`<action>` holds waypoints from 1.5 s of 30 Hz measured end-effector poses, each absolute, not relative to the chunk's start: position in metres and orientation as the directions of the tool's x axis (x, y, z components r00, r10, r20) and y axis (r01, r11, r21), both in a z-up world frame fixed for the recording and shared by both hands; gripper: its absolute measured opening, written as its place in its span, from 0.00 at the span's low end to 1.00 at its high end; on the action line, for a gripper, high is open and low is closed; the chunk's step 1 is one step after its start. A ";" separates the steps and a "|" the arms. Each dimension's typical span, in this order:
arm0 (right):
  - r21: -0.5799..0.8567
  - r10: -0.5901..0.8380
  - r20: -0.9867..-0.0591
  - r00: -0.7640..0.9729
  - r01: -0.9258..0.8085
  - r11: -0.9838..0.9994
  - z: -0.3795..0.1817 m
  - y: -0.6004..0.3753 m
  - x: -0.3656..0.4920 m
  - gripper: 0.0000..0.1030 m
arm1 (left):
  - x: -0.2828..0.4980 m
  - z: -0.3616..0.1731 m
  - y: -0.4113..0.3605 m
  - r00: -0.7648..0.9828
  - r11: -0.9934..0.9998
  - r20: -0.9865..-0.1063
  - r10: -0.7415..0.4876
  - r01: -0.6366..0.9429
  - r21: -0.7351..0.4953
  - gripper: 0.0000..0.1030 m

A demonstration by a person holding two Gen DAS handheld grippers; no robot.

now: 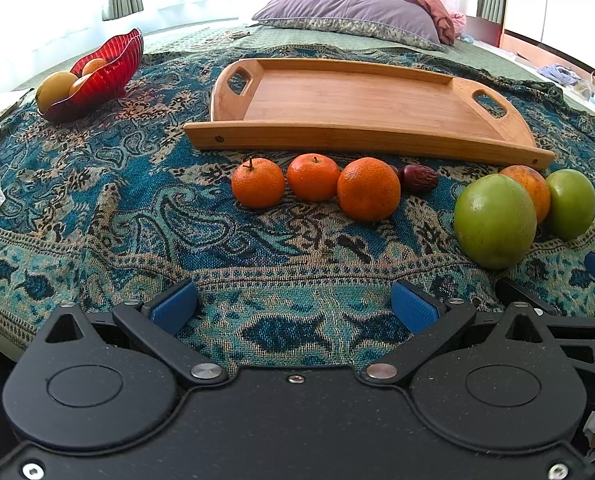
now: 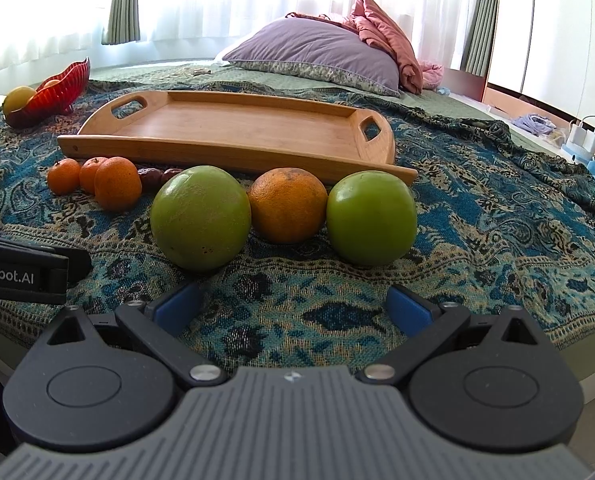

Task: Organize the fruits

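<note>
Left tool: spread wide, holding nothing, low over patterned bedspread. Three mandarins in row ahead of it, before wooden tray. Right tool: spread wide, holding nothing. Two green fruits flanking orange just ahead. Red bowl with fruit far left.

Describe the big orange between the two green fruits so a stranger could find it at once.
Start at the wooden tray on the patterned blanket. In front of its right end sit three fruits in a row. The orange is the middle one, flanked by two green fruits, and bigger and duller than the mandarins further left.
</note>
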State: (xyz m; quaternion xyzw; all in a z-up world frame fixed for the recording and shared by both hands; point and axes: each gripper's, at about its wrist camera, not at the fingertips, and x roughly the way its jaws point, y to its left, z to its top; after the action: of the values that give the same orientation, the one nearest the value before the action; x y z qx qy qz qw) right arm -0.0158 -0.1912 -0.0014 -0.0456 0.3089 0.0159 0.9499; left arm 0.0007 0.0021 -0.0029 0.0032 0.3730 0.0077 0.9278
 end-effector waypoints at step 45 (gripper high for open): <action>-0.083 0.147 -0.408 0.901 -0.197 0.977 0.007 -0.168 -0.035 0.78 | 0.023 0.028 0.007 0.765 0.972 -0.603 -0.228 0.140 -0.190 0.49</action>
State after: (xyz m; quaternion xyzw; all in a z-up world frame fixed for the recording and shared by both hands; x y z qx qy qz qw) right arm -0.0349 -0.1675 0.0068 -0.0610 0.2043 0.0883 0.9730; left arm 0.0229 0.0072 0.0285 -0.0671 0.3286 -0.0981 0.9370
